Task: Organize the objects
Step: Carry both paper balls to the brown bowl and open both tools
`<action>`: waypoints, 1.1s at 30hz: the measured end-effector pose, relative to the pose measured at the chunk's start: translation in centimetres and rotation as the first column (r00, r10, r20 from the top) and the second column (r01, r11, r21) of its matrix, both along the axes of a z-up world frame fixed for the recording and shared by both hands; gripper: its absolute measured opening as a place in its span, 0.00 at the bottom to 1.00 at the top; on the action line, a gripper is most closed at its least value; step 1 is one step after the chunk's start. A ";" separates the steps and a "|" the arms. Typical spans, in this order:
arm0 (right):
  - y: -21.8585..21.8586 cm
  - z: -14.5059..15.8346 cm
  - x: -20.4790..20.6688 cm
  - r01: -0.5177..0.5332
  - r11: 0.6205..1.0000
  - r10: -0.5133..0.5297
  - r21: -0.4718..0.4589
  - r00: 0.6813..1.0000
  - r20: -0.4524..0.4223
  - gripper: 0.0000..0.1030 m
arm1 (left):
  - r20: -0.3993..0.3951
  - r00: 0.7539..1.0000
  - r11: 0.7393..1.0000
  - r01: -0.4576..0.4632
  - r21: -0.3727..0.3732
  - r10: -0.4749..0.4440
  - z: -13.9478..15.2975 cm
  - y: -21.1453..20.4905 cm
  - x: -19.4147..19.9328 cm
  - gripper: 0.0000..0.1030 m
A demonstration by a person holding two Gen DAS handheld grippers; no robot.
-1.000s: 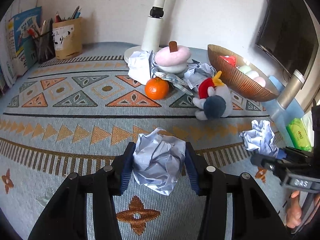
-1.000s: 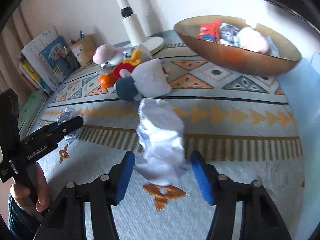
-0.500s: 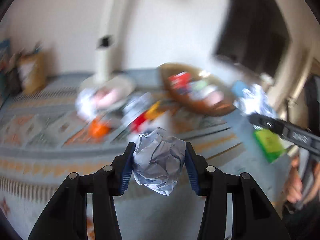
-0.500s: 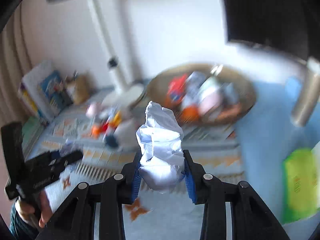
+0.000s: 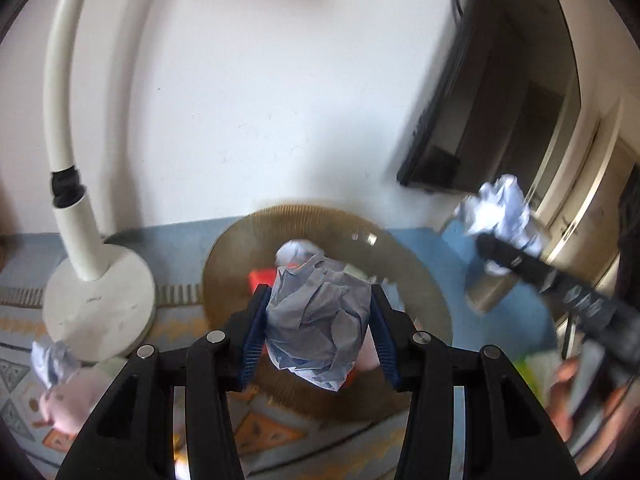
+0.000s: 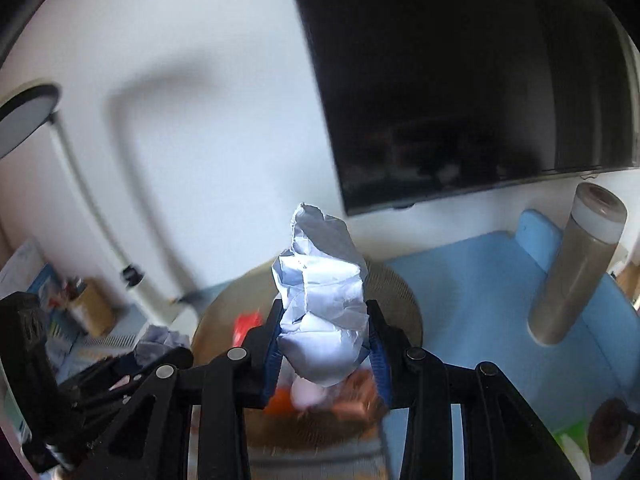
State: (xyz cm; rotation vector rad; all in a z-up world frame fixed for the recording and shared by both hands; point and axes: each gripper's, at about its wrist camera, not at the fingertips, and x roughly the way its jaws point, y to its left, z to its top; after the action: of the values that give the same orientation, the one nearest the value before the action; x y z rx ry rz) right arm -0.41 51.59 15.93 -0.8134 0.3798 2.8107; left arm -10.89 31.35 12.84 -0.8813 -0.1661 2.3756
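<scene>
The left tongs were clamped on a crumpled paper ball, which filled the gap between both blue pads. Just beyond and below them sat a brown bowl holding a red item and another paper wad. Left of the left tongs stood a white lamp base, with a pink toy nearer on the patterned surface.

The right tongs gripped a taller paper wad, its top rising well above the pads. Under and past it lay the same bowl, its contents blurred. To the right of the right tongs, farther off, a grey bottle stood on a blue mat. A dark screen hung on the wall behind. In the left view, the right tongs with their paper showed up and to the right.
</scene>
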 end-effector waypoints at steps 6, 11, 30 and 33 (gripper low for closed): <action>1.0 -2.2 -4.3 0.025 0.999 -0.026 0.021 0.999 0.036 0.36 | -0.030 0.999 0.998 -0.035 -0.054 0.034 -1.9 1.4 -2.0 0.44; 2.0 -4.3 -4.3 0.090 0.995 -0.091 0.042 0.995 0.033 0.36 | 0.038 0.999 1.000 0.001 -0.007 -0.001 -4.6 1.4 -3.2 0.44; 4.2 -6.1 -4.2 0.071 0.997 -0.070 -0.034 0.997 0.019 0.66 | -0.031 0.998 0.999 -0.051 0.009 0.051 -4.2 0.7 -2.3 0.95; 4.1 -5.9 -3.7 0.085 0.996 -0.085 -0.033 0.996 -0.007 0.66 | -0.049 0.991 0.992 -0.122 0.031 0.123 -3.1 -0.1 -1.5 0.94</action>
State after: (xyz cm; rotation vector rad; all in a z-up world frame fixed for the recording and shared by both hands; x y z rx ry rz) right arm -4.09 55.64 10.03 -0.7728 0.4513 2.7367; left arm -12.37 31.27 9.78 -0.8177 -0.2383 2.5010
